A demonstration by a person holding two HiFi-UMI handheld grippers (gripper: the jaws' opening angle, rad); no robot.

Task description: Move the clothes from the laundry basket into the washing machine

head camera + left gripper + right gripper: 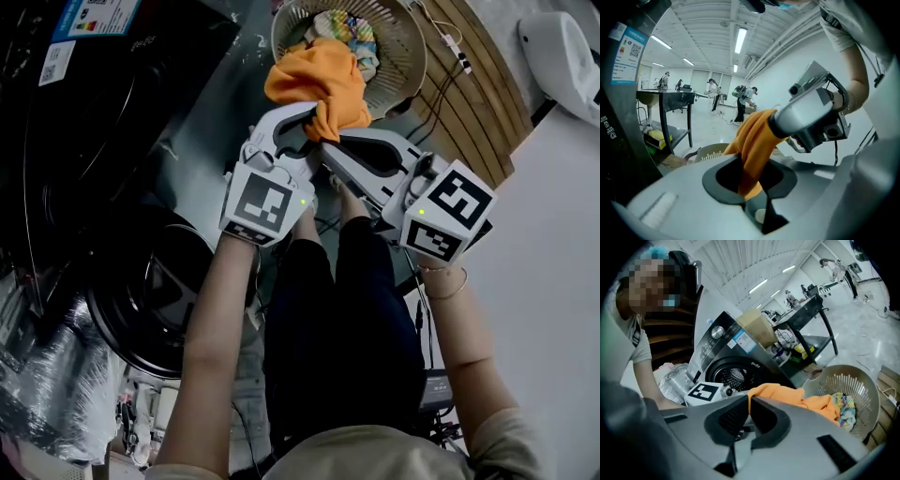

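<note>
Bare forearms [211, 328] reach out from the person's lap to two tools, both raised on the near side of the laundry basket [401, 47]. On the left hand-held gripper [750, 185], the dark pads are clamped on a hanging fold of the orange cloth [323, 80]. Just beside it, the right hand-held gripper [750, 403] is pinched tight on another edge of the same cloth.

Held between the two grips, the garment is bunched up and spreads over the basket's near rim. I cannot tell whether its far end touches the pile inside. It looks like a soft, matte, fairly thick fabric that falls in rounded folds, so it will probably sag and trail rather than hold any shape.

Beyond it, the basket is round and made of pale plastic with a slotted wall. A multicoloured patterned piece [349, 28] lies inside it.

Left of the basket stands the washing machine [103, 169], dark and glossy. The right gripper view shows its round port and perforated metal drum [730, 375].

This looks like the lift-out stage, with one garment picked up and not yet carried across. The next move calls for swinging both grips together away from the basket toward that port. The trailing end has to clear the rim, and the cloth should be well inside the drum before either grip lets go.
</note>
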